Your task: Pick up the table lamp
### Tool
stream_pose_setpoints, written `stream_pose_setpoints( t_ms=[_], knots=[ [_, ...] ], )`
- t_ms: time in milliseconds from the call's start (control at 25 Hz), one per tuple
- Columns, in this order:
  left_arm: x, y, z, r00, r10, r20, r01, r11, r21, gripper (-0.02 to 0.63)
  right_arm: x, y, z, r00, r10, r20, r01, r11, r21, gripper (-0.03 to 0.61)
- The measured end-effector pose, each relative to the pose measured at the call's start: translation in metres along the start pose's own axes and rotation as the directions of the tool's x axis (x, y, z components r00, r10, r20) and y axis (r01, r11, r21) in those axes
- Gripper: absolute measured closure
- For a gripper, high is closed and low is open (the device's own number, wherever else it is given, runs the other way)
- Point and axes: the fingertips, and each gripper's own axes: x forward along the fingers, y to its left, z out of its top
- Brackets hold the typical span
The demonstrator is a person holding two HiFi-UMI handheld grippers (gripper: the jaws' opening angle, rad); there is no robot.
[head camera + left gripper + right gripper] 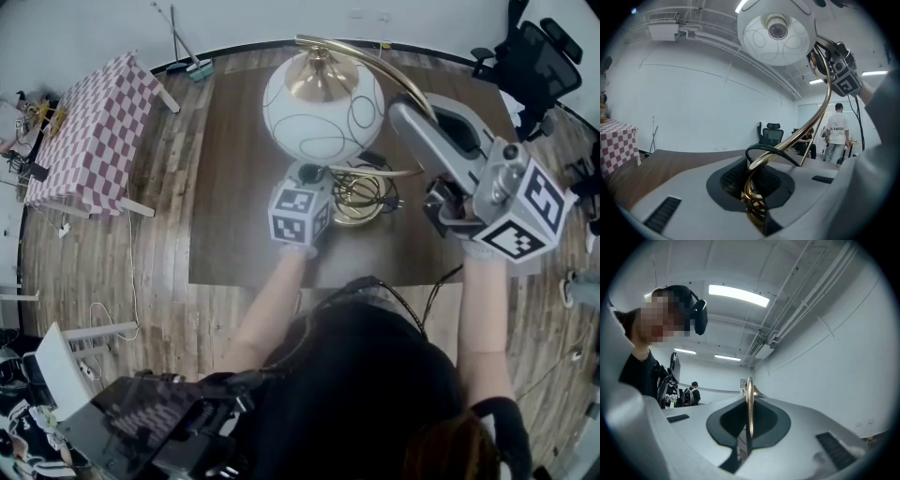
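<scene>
**Both grippers clamped on the lamp over the brown tabletop**

At the far left stands a small table under a red-and-white checked cloth (86, 131), on the plank floor, well apart from the work. Behind it a long-handled broom (184, 52) leans against the wall.

The dark brown wooden tabletop (234, 197) fills the middle. Over it sits the table lamp (323, 105): a round white globe shade (776, 35) drawn with thin black loops, a curved brass arc stem (824, 110), and a coiled brass wire base (361, 195). A black power cable (765, 149) loops beside the coil. Whether the base rests on the tabletop or is just off it cannot be told.

The left gripper (317, 190), with its square-marker cube, reaches in from the near side. Its jaws are closed onto the coiled base, and brass loops are pinched between the dark pads.

To the right, the grey right gripper (405, 111) is tipped slightly upward. Its jaws are pressed together on the thin arc stem, which runs edge-on between the pads.

A black office chair (534, 56) stands at the far right. In the left gripper view a person in a white T-shirt (838, 132) stands in the background.
</scene>
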Motion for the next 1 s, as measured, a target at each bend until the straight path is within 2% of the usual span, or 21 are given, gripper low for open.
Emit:
stream_pose_setpoints(
  t_ms=[1000],
  knots=[
    [-0.009, -0.002, 0.014, 1.0, -0.012, -0.007, 0.013, 1.0, 0.011, 0.584, 0.002, 0.005, 0.014, 1.0, 0.027, 0.012, -0.027, 0.999, 0.023, 0.578]
  ],
)
